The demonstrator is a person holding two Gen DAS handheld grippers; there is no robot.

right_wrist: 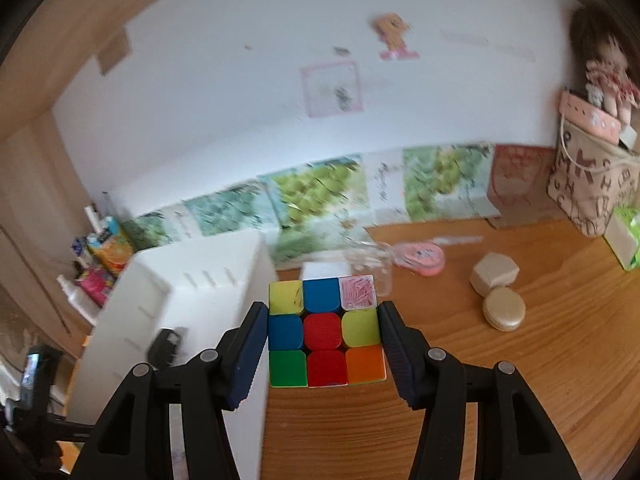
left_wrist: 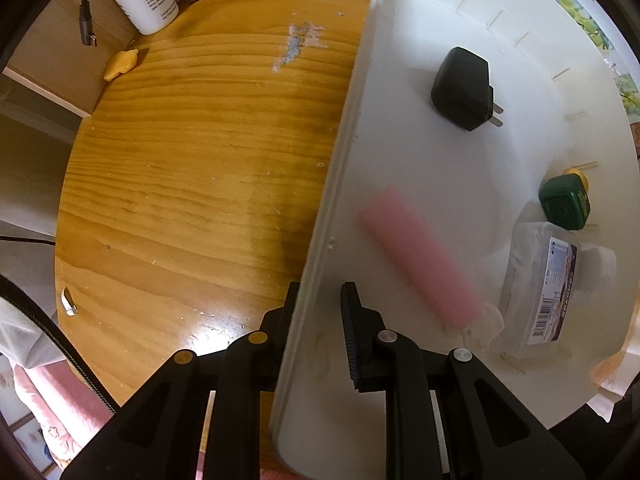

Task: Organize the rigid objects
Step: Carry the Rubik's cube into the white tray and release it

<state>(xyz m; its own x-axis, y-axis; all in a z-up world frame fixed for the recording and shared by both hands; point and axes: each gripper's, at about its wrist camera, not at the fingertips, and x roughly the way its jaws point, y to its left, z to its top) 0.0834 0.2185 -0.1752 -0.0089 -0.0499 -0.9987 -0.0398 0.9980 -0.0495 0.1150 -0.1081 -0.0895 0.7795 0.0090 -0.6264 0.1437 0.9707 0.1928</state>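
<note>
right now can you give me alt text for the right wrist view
The right gripper holds a colourful puzzle cube between its fingers, above a wooden table. A white bin stands to the left with a black charger in it; a beige case lies to the right.

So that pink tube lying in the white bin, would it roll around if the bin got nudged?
Probably. The pink tube looks round and smooth, lying flat on the white bin floor, so it could roll sideways. It likely stays stiff, since its edges look straight. A crumpled clear wrapper at its near end might slow it.
</note>
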